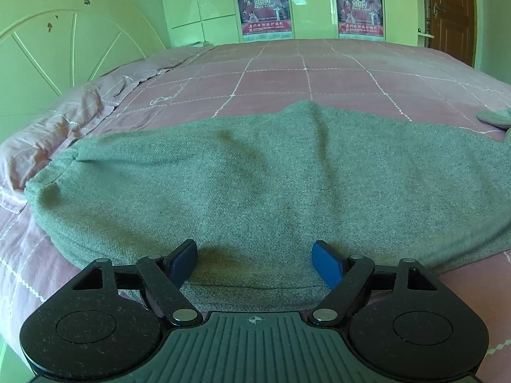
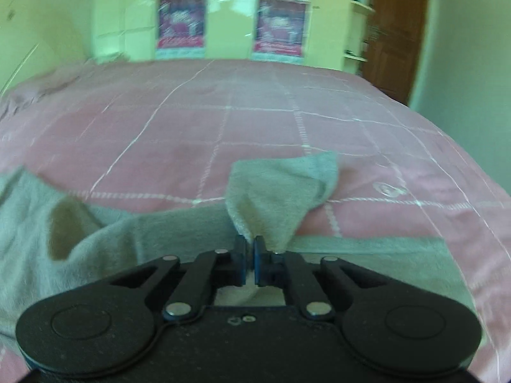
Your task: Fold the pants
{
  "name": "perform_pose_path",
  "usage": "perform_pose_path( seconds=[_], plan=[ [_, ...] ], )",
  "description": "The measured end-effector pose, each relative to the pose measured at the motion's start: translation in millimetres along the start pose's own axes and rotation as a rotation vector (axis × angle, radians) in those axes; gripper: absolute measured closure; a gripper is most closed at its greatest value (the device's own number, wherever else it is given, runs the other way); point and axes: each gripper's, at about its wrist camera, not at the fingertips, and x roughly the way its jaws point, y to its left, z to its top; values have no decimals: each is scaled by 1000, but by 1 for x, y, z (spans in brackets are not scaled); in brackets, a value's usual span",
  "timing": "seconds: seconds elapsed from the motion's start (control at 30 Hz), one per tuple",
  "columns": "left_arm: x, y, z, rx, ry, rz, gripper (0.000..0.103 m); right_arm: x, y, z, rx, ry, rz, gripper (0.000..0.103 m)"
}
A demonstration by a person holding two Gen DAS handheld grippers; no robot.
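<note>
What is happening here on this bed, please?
A person is folding grey pants on a bed with a pink checked cover, with a hand-held gripper in each hand. The right gripper is shut on a pinched-up end of the fabric and lifts it off the cover. The left gripper is open over the near edge of the pants, its blue pads not pressing on the cloth. The fold is not yet done.

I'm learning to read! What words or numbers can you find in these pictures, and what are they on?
"2010": on the left poster, in its middle.
"2010": on the right poster, same spot.
Chinese line along each poster's red bottom band: too small to read.
Calendar grids above and below the posters: too small.
Right wrist view: the posters are blurred, nothing readable.
Pants, bedspread, grippers: no text.
</note>
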Motion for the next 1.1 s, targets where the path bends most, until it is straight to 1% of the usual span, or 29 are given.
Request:
perform_pose_path(
  seconds=[0.03,0.07,0.1,0.13,0.17,0.2,0.23,0.27,0.3,0.33,0.37,0.43,0.47,0.5,0.57,0.6,0.63,0.67,0.7,0.73,0.77,0.8,0.83,0.87,0.97,1.0,1.03,1.07,1.1],
  plan=[
    [0,0,0,-2,-1,-1,24,-16,-11,-8,68,-18,1,103],
    [0,0,0,-3,-2,-1,24,-29,-22,-20,150,-17,8,103],
    [0,-1,0,-1,-3,0,24,-37,-36,-35,257,9,16,103],
    [0,-1,-1,0,-4,0,23,-39,-46,-52,336,48,8,103],
    [0,0,-1,0,-4,-1,23,-36,-54,-66,386,98,-4,103],
    [0,0,-1,0,-4,-1,23,-35,-58,-72,401,115,6,103],
    [0,0,-1,0,-4,-2,23,-41,-57,-69,396,87,6,99],
    [0,0,-1,0,-4,-3,23,-47,-52,-62,354,41,-15,87],
    [-1,0,-1,-1,-4,-5,23,-54,-44,-54,286,-4,-40,81],
    [-1,0,-2,-2,-4,-6,23,-58,-36,-46,212,-37,-54,67],
    [-1,1,-1,-4,-3,-7,23,-57,-28,-40,140,-58,-59,63],
    [-1,1,-2,-7,-4,-6,23,-47,-14,-28,-1,-55,-90,64],
    [-1,1,-2,-9,-5,-7,23,-42,-12,-24,-27,-52,-122,64],
    [-1,1,-1,-12,-4,-9,23,-42,-14,-20,-10,-56,-129,63],
    [-1,2,-2,-14,-4,-13,23,-48,-33,-17,105,-79,-99,65],
    [-1,2,-2,-15,-4,-14,23,-54,-48,-21,197,-87,-100,64],
    [-1,2,-2,-16,-4,-14,23,-58,-65,-28,303,-96,-78,64],
    [0,2,-2,-16,-5,-14,23,-62,-89,-40,440,-109,-44,66],
    [0,2,-2,-15,-5,-13,23,-64,-106,-51,540,-121,-27,66],
    [0,2,-2,-14,-6,-12,22,-63,-120,-60,621,-126,-25,67],
    [1,2,-2,-13,-7,-12,22,-60,-137,-69,690,-110,-34,68],
    [1,2,-2,-13,-7,-12,22,-54,-149,-75,741,-92,-24,70],
    [1,2,-2,-13,-7,-12,22,-50,-159,-81,794,-91,-4,72],
    [1,1,-2,-12,-7,-12,22,-44,-166,-85,826,-93,4,72],
    [1,1,-2,-15,-6,-12,22,-22,-180,-86,883,-88,37,71],
    [0,1,-2,-14,-5,-12,22,-13,-183,-84,895,-74,49,69],
    [0,1,-2,-14,-5,-11,22,-2,-185,-81,906,-49,48,70],
    [0,1,-2,-14,-5,-11,22,4,-186,-77,914,-27,45,83],
    [0,0,-2,-13,-5,-11,22,6,-183,-68,901,-10,77,103]
  ],
)
